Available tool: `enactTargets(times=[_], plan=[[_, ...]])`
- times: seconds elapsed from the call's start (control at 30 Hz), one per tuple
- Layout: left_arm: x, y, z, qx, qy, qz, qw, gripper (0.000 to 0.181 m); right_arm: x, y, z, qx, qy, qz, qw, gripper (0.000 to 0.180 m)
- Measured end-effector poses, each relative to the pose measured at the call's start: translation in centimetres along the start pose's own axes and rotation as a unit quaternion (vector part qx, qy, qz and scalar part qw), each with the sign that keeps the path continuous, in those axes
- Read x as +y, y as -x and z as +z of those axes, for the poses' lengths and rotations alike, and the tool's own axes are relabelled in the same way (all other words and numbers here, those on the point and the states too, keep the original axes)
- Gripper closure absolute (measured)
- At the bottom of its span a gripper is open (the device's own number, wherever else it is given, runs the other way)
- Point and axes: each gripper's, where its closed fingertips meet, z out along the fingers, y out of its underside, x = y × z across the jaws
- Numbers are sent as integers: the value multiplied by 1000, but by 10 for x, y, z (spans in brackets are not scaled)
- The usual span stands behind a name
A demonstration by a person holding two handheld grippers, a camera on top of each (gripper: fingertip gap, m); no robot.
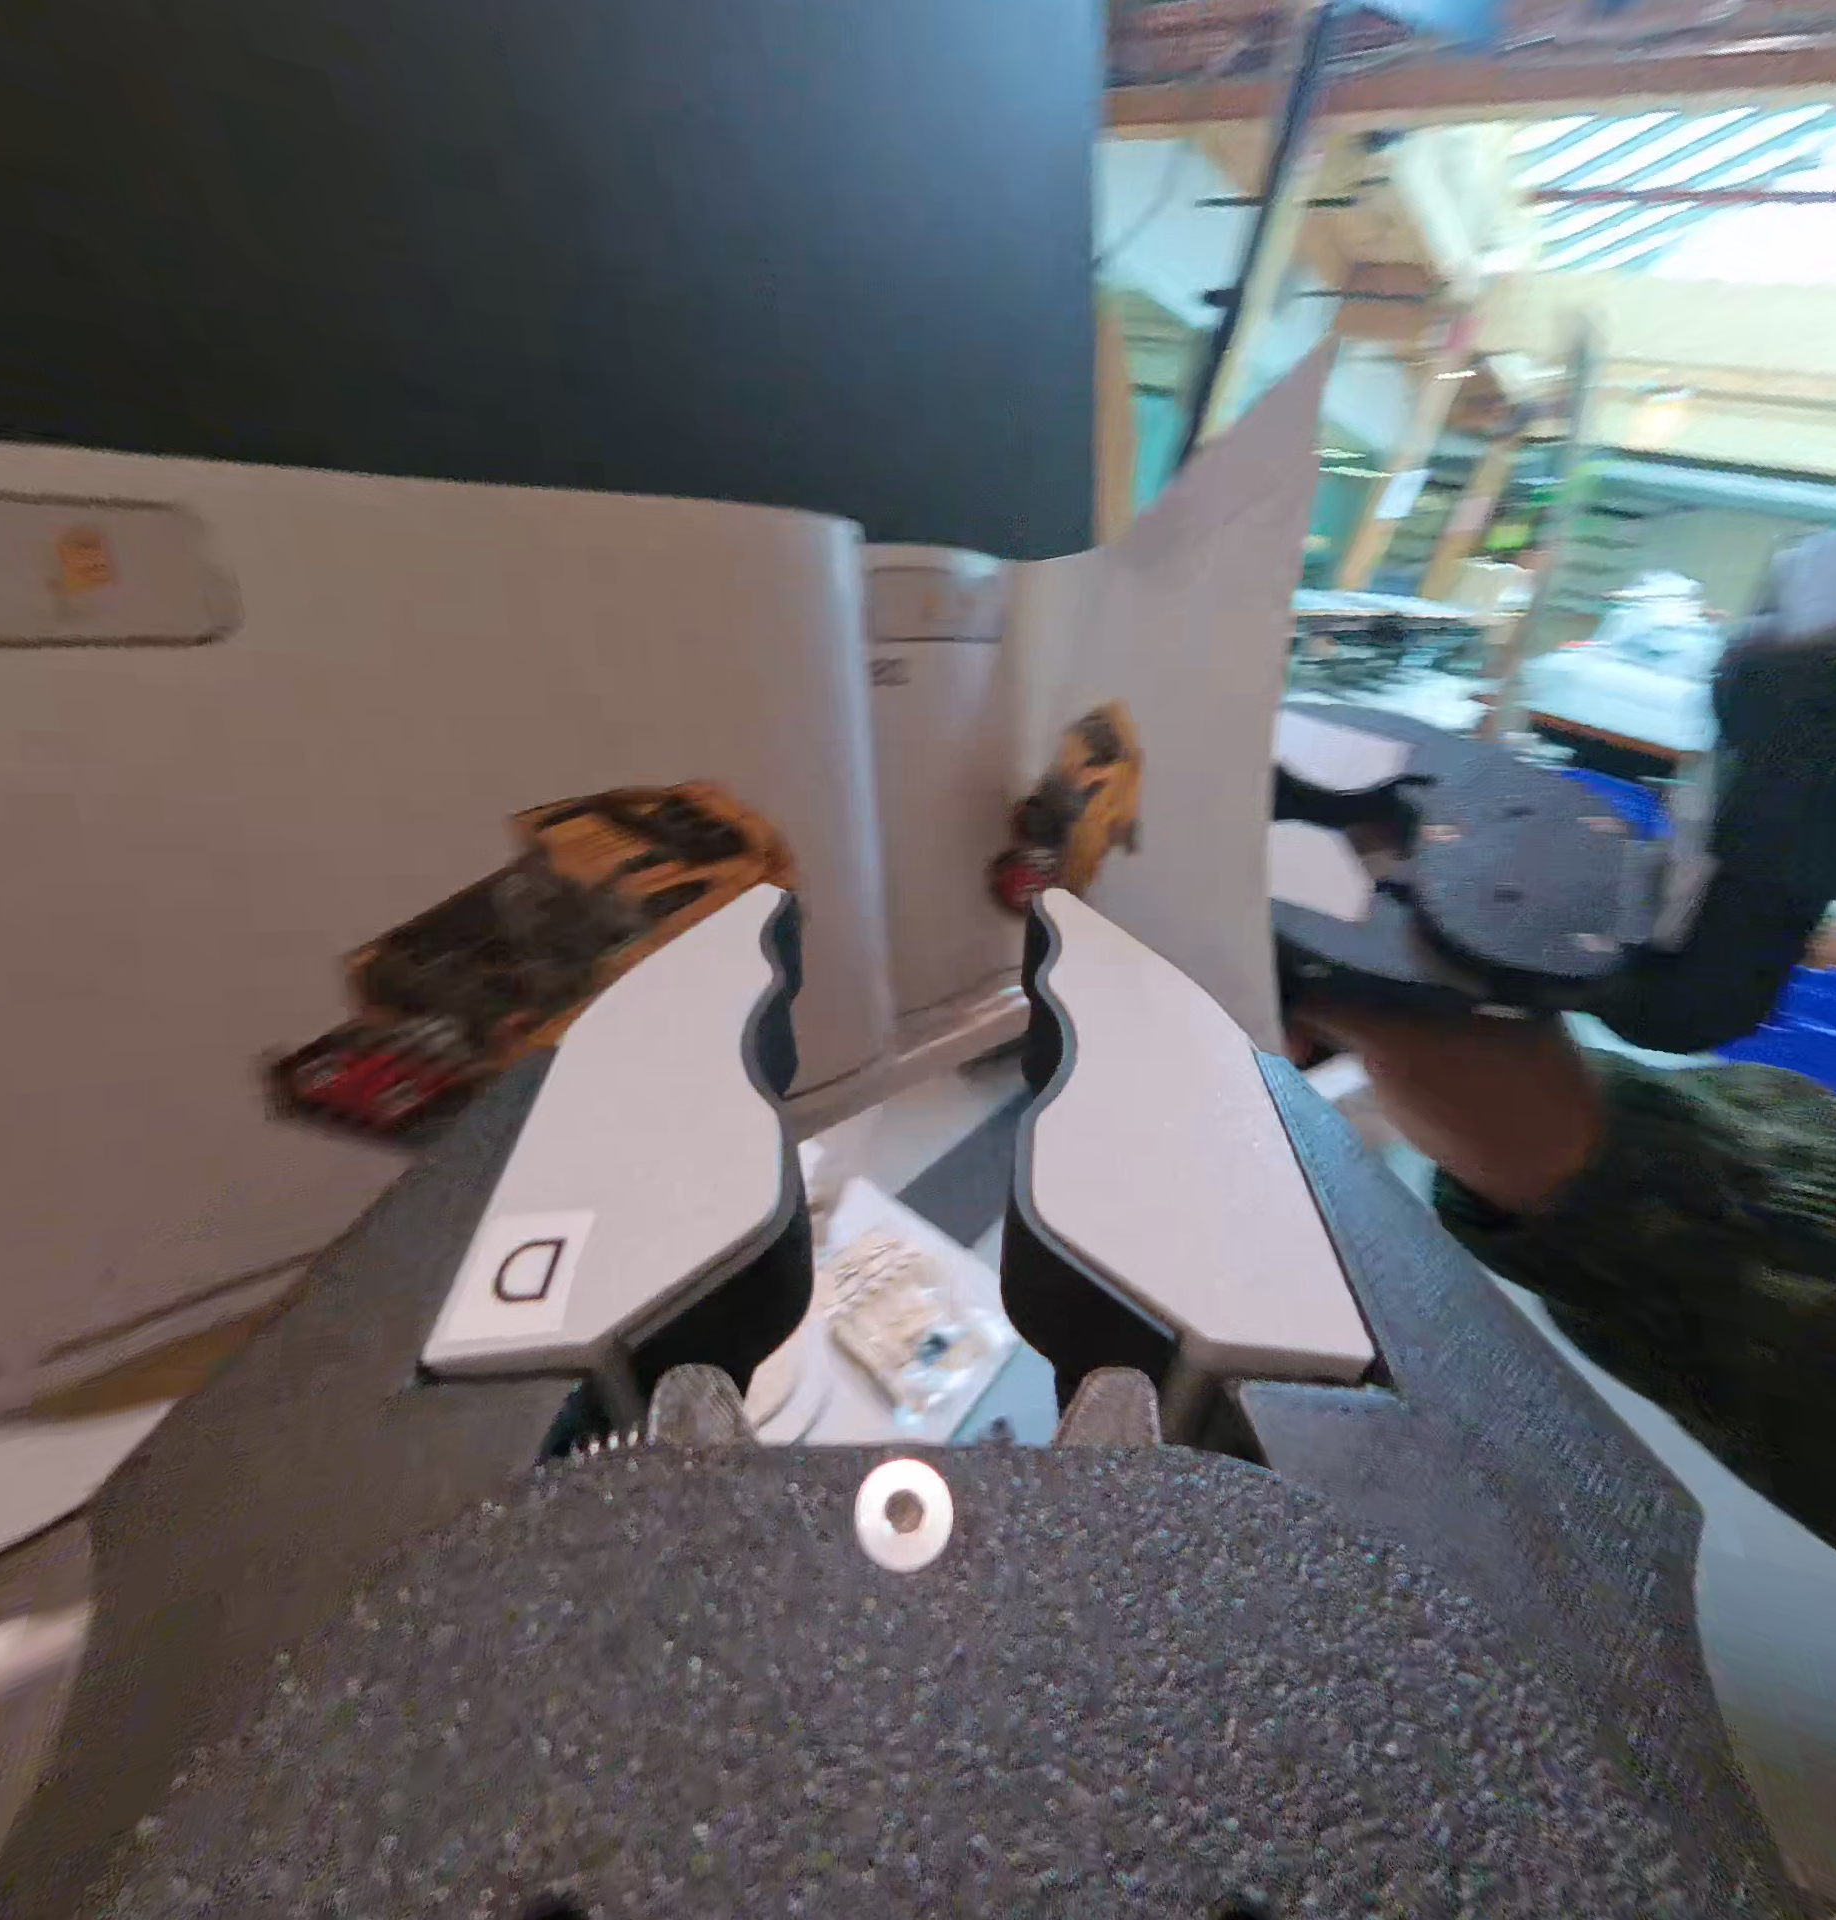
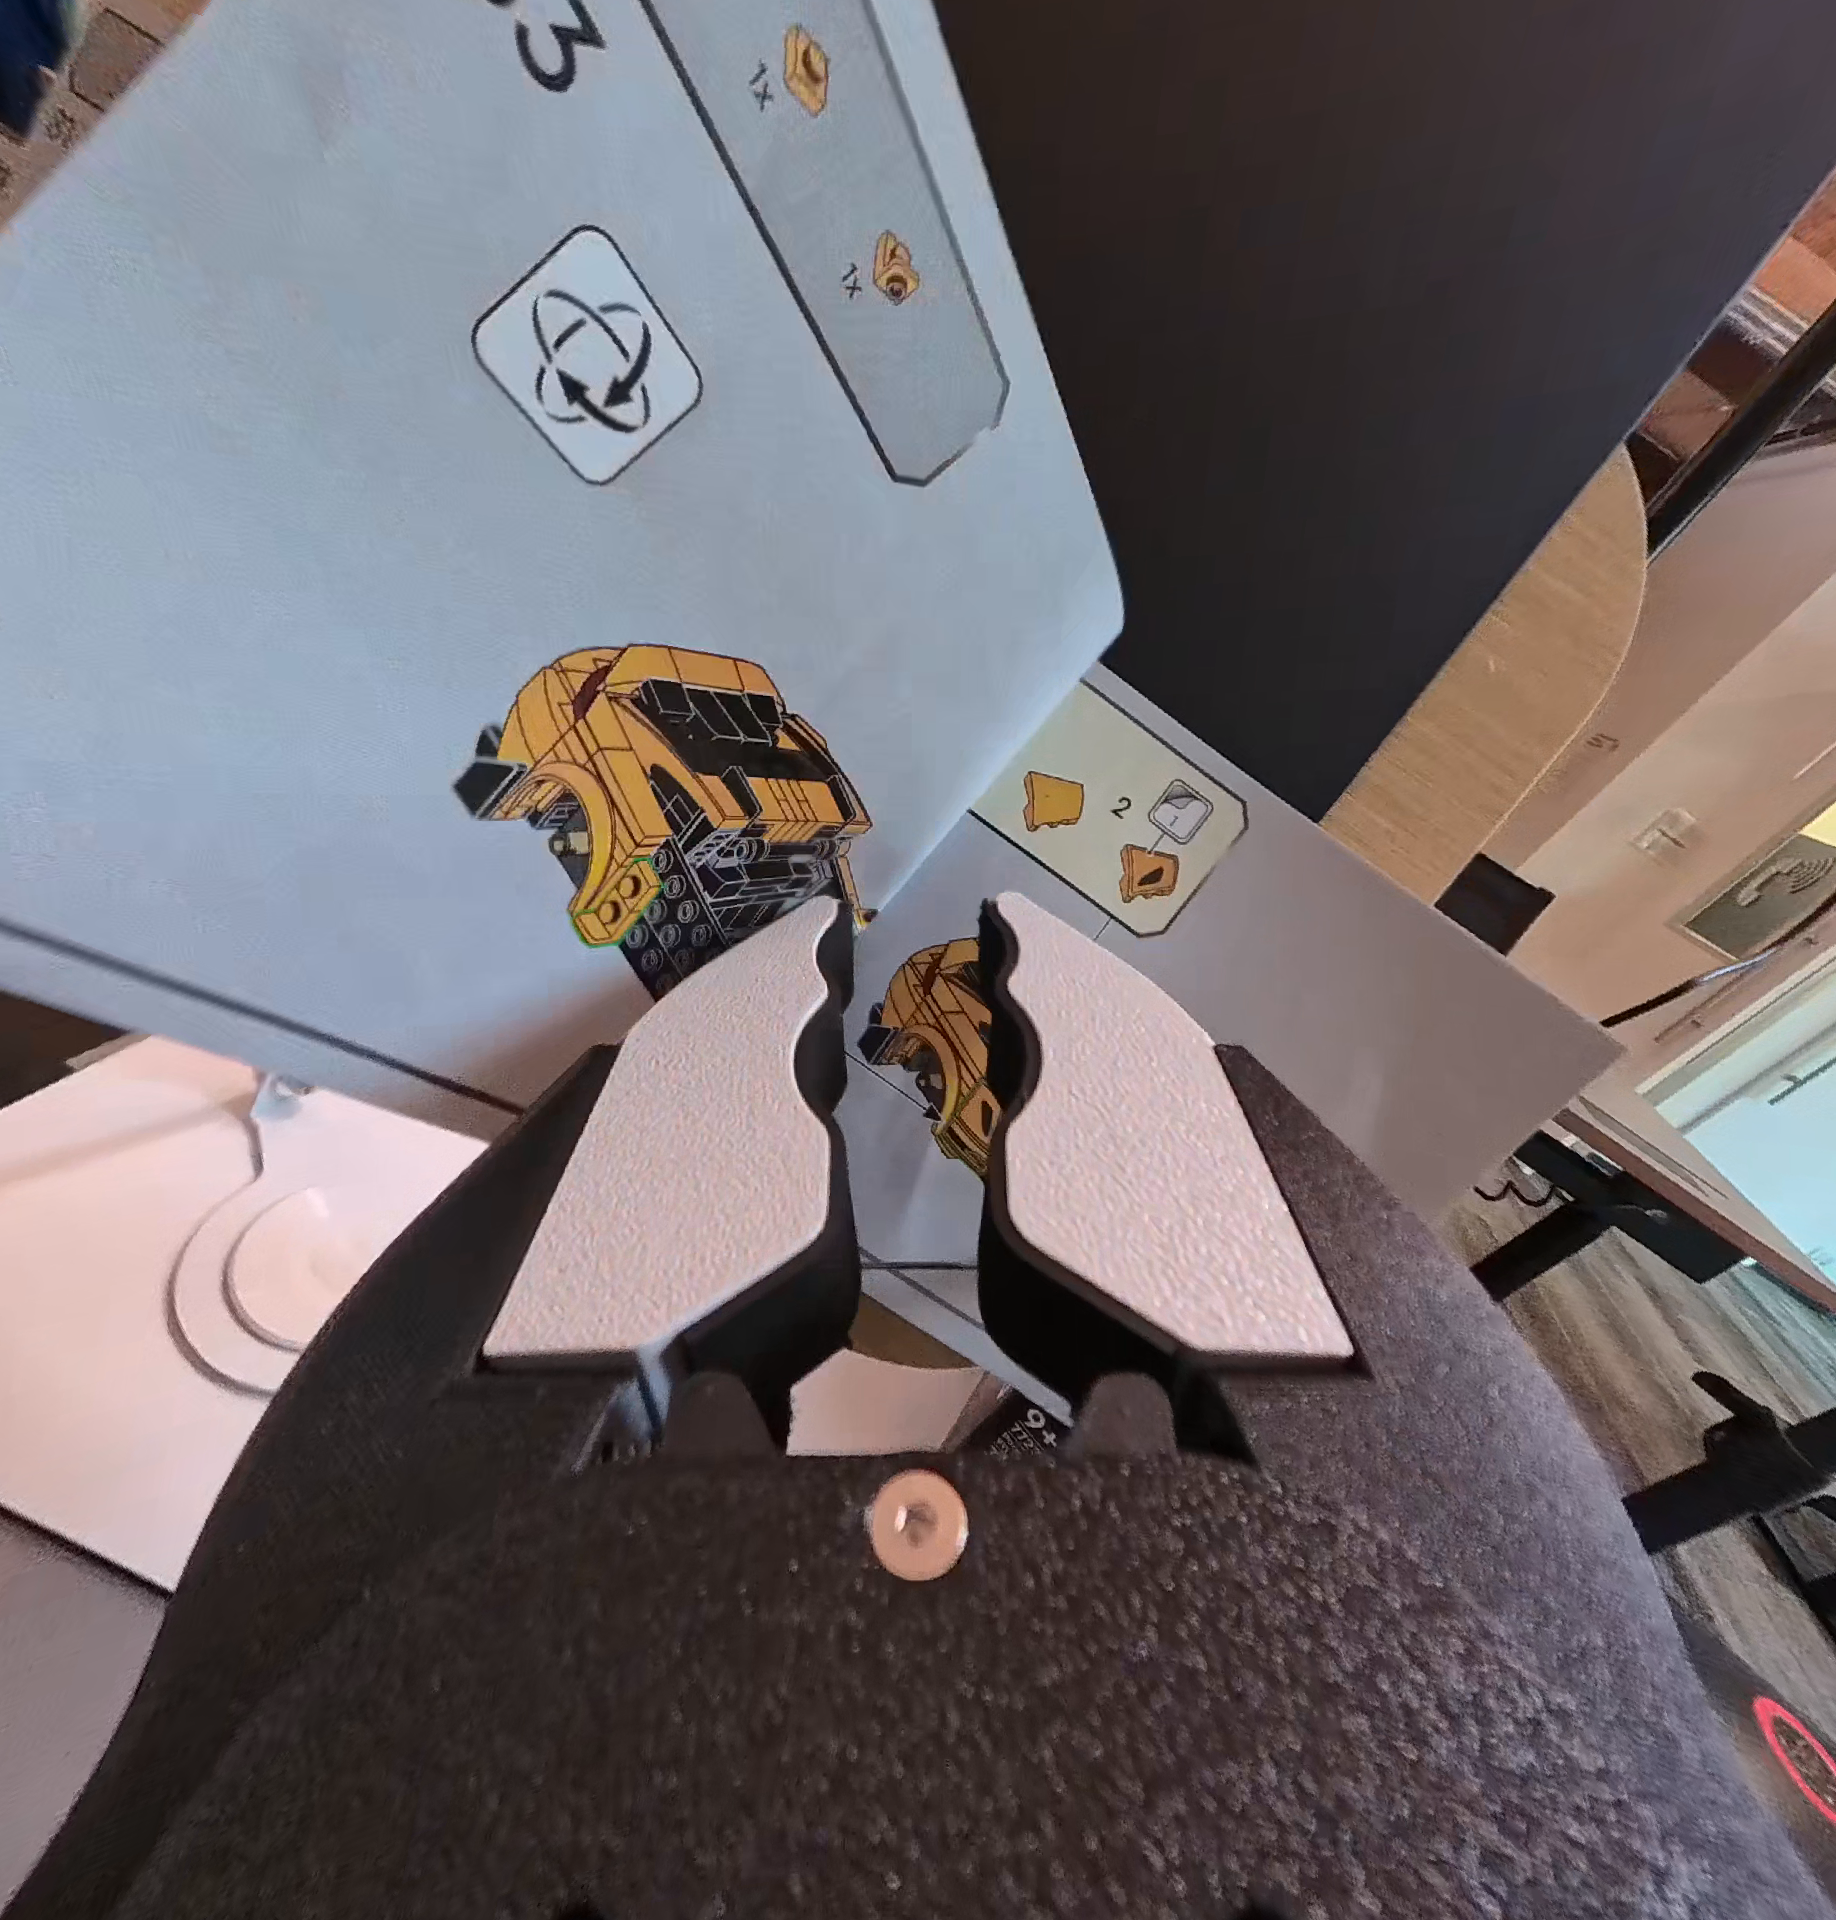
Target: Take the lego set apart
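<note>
Of the lego set I see its instruction booklet point(image 2: 270, 582), standing open with pale grey pages curling upright, each printed with drawings of a yellow-and-black build. In my left wrist view a small clear bag point(image 1: 909, 1314) lies flat just in front of the booklet's foot, its pale contents too blurred to make out.

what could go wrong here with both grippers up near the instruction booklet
The right gripper is open with its fingers close to a raised page of the instruction booklet; pushing on could crease or tear it. The left gripper, also open, gives a blurred view, so it may be moving fast and could knock the pages. No built model shows.
</note>
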Motion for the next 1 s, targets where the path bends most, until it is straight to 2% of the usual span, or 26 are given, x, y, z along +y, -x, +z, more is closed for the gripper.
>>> enactTargets(times=[0.2, 0.3, 0.4, 0.5, 0.67, 0.8, 0.83, 0.9, 1.0], plan=[[-5, -58, 19, 94, -11, 39, 995, 138, 3, 0, 1, -6, -1, 8, 1000, 159], [-15, -76, 18, 119, -35, 24, 992, 139, 5, 1, 1, -8, -2, 9, 1000, 159], [-13, -91, 21, 138, -17, 32, 990, 138, 5, 3, 1, -9, -4, 11, 1000, 159], [-1, -90, 28, 113, 14, 70, 991, 142, 5, 2, -2, -11, -8, 22, 1000, 159], [24, -78, 39, 86, 59, 72, 992, 145, 9, -16, -19, 6, -23, 84, 996, 156], [31, -67, 43, 62, 64, 65, 994, 147, 36, -50, -38, 73, -3, 195, 978, 123], [31, -66, 44, 57, 65, 66, 994, 148, 43, -52, -41, 74, 1, 231, 970, 121], [31, -60, 47, 40, 65, 71, 995, 149, 54, -46, -41, 56, 9, 273, 960, 127], [22, -45, 46, -14, 49, 94, 994, 155, 52, -33, -32, 35, 16, 261, 964, 137]])
